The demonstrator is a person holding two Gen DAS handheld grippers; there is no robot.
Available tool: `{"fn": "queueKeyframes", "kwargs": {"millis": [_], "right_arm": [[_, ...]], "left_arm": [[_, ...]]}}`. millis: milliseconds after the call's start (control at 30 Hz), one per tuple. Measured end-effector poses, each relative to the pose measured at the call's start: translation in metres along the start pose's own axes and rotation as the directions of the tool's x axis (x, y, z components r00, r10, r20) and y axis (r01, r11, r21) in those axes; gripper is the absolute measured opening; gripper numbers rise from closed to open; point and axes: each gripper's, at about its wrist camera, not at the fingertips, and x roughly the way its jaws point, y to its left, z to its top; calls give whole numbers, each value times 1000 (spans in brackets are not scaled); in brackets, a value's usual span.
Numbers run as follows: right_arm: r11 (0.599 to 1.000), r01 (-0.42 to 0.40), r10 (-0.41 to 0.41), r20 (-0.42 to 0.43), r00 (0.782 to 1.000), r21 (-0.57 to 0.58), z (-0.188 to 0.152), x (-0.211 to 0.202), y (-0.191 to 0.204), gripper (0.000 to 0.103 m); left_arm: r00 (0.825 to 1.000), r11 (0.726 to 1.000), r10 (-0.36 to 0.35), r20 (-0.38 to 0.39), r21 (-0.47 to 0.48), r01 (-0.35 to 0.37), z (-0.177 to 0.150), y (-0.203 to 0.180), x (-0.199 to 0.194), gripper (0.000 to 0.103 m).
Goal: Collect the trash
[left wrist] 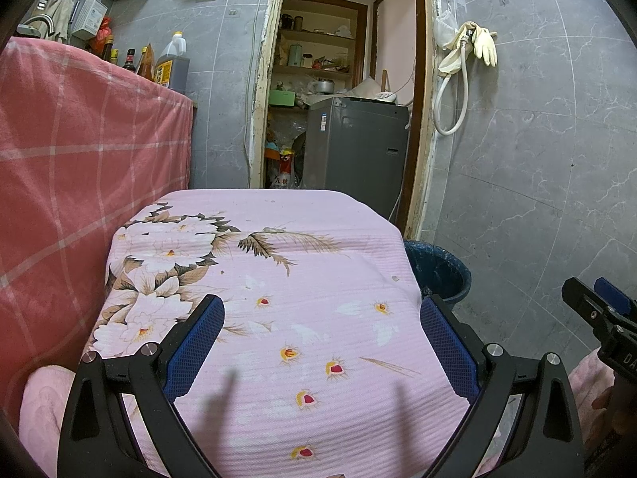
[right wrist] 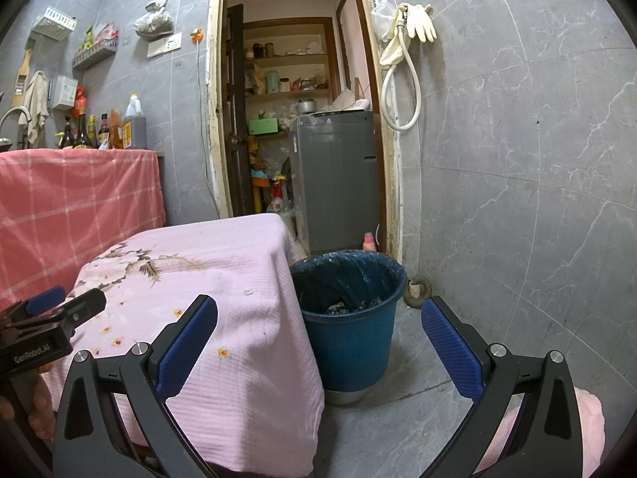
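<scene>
Blue bin (right wrist: 350,330) partly hidden behind pink-clothed table (right wrist: 223,279), contents unclear

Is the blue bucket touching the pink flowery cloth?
Cannot tell. In the right wrist view the blue bucket sits right beside the hanging pink cloth, whose edge overlaps its side, hiding any gap.

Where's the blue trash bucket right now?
The blue plastic bucket stands on the floor, centre of the right wrist view, touching the pink floral-clothed table's right edge, before the doorway.
</scene>
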Motion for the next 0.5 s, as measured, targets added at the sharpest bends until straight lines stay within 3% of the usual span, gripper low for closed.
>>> {"fn": "queueKeyframes", "kwargs": {"millis": [500], "right_arm": [[1000,0,0,0,1000,1,1,1,0,103]], "left_arm": [[1000,1000,-1,2,0,1,0,0,0,97]]}}
